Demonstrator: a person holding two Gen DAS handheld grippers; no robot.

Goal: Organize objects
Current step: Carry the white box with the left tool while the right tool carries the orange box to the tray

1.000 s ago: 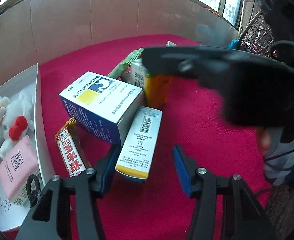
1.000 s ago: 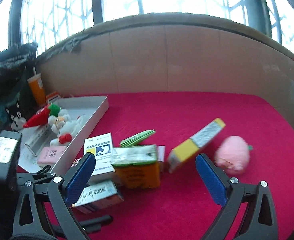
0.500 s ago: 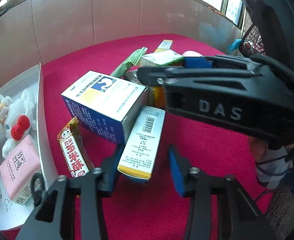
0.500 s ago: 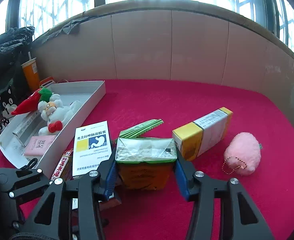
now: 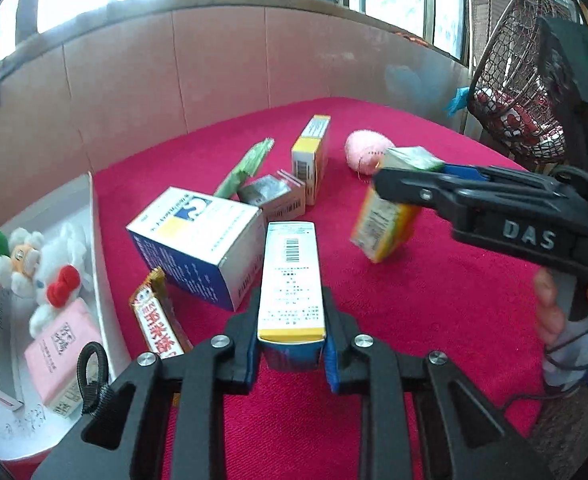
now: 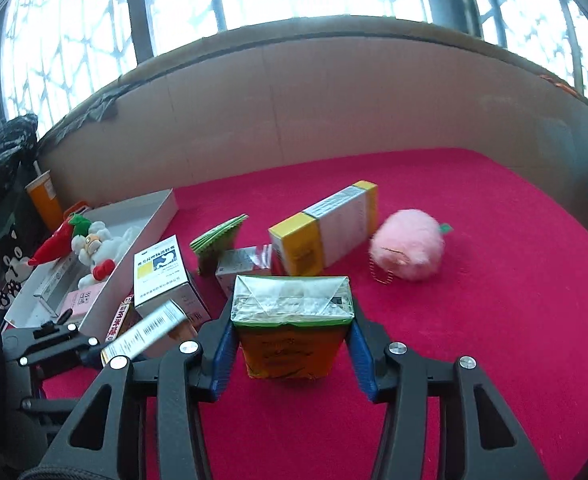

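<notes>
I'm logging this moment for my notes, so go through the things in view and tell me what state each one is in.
left gripper: shut on the barcode box.
barcode box: held at its yellow end.
right gripper: shut on the orange drink carton.
orange drink carton: held, tilted in the left view.
blue and white medicine box: lying closed on the cloth.
white tray: open, holding plush toys.
pink plush: lying on the cloth, untouched.

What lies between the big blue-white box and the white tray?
A red-orange snack bar lies on the red cloth between the blue-white box and the white tray, seen in the left wrist view.
</notes>
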